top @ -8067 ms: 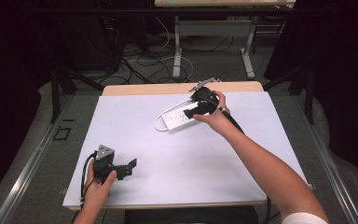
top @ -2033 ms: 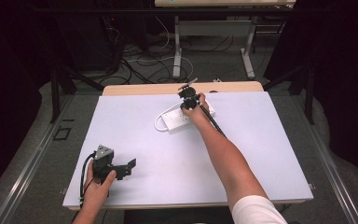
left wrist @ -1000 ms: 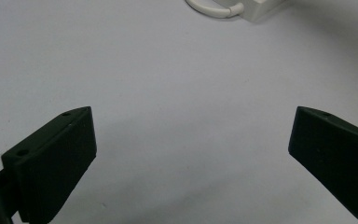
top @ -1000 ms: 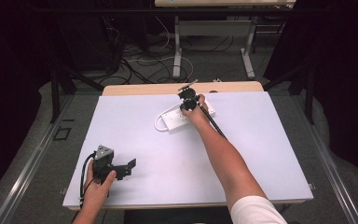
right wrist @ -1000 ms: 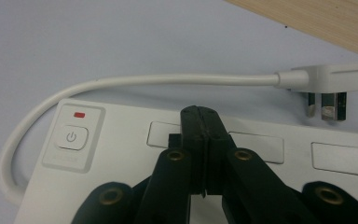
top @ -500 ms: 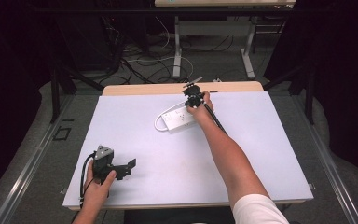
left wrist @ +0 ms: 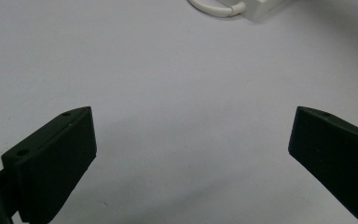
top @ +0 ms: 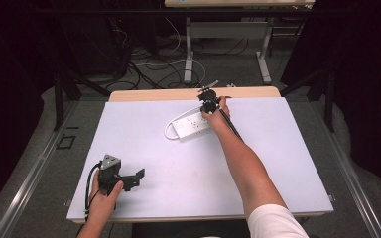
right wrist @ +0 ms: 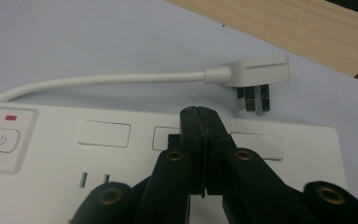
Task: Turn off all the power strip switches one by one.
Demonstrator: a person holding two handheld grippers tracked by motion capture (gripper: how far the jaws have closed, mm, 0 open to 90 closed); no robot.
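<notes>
1. I have the power strip (top: 192,125) lying flat toward 12 o'clock on the table (top: 287,163), and my right gripper (top: 209,104) sits at its 2 o'clock end.
2. In the right gripper view, the right jaws are pressed together with nothing between them, tips down over the strip's face (right wrist: 279,154) near a socket shutter (right wrist: 103,134).
3. The plug (right wrist: 251,77) lies loose just past the strip at 12 o'clock, prongs showing, on its white cord (right wrist: 102,80).
4. My left gripper (top: 124,178) waits at 7 o'clock, jaws spread wide over bare table.
5. Handling, as I judge it: the strip is a light, rigid plastic slab, smooth enough to skid if I push it; I'd pinch the long edges. The cord is springy; I'd take the plug by its flat body.
6. Hard to read: whether my tips touch the face, and the socket beneath them is covered.
</notes>
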